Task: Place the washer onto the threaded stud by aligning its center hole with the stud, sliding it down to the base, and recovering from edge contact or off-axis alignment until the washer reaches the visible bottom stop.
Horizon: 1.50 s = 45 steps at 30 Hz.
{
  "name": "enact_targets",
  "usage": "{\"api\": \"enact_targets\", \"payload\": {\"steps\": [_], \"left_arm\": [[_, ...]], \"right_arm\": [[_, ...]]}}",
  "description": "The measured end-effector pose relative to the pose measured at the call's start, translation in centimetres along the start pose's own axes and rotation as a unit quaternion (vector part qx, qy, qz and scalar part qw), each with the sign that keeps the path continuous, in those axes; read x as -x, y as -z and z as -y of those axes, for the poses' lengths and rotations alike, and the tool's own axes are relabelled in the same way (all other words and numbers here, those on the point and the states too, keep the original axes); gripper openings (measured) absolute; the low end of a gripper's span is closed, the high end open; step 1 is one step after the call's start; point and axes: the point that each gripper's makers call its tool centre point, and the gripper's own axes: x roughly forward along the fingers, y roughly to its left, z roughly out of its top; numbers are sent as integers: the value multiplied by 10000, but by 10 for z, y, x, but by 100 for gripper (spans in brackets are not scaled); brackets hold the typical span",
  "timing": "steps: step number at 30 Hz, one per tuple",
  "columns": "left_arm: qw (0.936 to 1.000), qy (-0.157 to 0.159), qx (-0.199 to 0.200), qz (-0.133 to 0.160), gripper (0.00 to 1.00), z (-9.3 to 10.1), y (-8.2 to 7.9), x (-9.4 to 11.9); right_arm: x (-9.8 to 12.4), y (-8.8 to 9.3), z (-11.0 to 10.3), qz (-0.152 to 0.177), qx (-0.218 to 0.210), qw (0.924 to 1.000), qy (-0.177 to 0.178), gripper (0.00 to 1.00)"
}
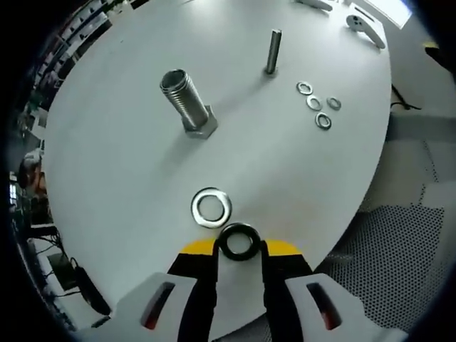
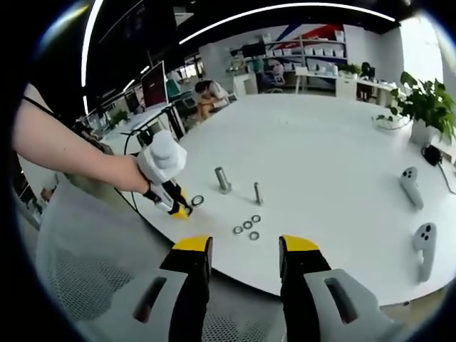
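Observation:
My left gripper [image 1: 239, 248] is shut on a black washer [image 1: 239, 229], held flat between the yellow fingertips just above the near edge of the white round table [image 1: 128, 164]. A larger silver washer [image 1: 197, 207] lies on the table right in front of it. Farther off, the thick threaded stud [image 1: 187, 100] stands on its hex base, and a thin stud [image 1: 273, 51] rises behind it. In the right gripper view, a person's hand holds the left gripper [image 2: 171, 196] near the thick stud [image 2: 223, 179]. My right gripper [image 2: 244, 253] is open and holds nothing, short of the table edge.
Several small silver washers [image 1: 317, 105] lie right of the thin stud. Two white controllers [image 2: 412, 187] rest on the table's right side, and a potted plant [image 2: 427, 107] stands at the far right. Perforated mesh flooring [image 1: 399, 249] lies beyond the table edge. Desks and shelves fill the background.

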Motion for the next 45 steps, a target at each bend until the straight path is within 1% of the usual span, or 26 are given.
{"api": "enact_targets", "payload": {"steps": [1,2,3,4,6,8,12,16,22,24,29,32,35,39,41,43,45], "left_arm": [[9999,29,13,122,21,-1,1,0],[9999,43,22,164,21,-1,1,0],[9995,109,100,284,21,-2,2,1],[9995,118,80,290,20,-2,2,2],[9995,114,-42,289,20,-2,1,1],[9996,108,-92,235,20,0,0,2],[9995,135,-156,239,20,-1,0,2],[9993,146,-292,162,19,0,2,2],[9994,122,-301,91,19,-7,7,3],[9995,157,-262,76,19,-8,10,6],[9993,190,-287,169,19,-8,9,12],[9989,180,-399,194,19,-8,8,15],[9985,234,-431,248,19,-9,3,20],[9974,214,-603,332,19,-13,-7,31],[9970,231,-623,399,19,-15,-16,39],[9960,199,-669,553,19,-18,-28,47],[9952,207,-719,635,19,-19,-40,54]], "right_arm": [[0,0,0,1,-13,10000,-1,40],[0,0,0,7,-18,10000,0,40],[1,-1,0,34,-23,10000,6,40],[0,-1,0,35,-28,10000,6,40],[0,-1,0,34,-22,10000,-12,40],[1,-1,0,41,-20,10000,-11,40],[1,-2,1,87,-65,9999,12,40],[1,-1,1,62,-55,10000,4,40],[1,-2,1,70,-61,10000,15,40],[1,-2,1,74,-63,10000,18,40],[1,-1,1,59,-61,10000,17,40],[1,-1,2,54,-65,10000,21,40],[1,-1,2,54,-80,9999,37,40],[1,0,2,20,-57,10000,32,40],[1,0,2,23,-61,10000,36,40],[1,0,2,16,-57,10000,34,40],[1,0,2,9,-51,10000,32,40]]}}
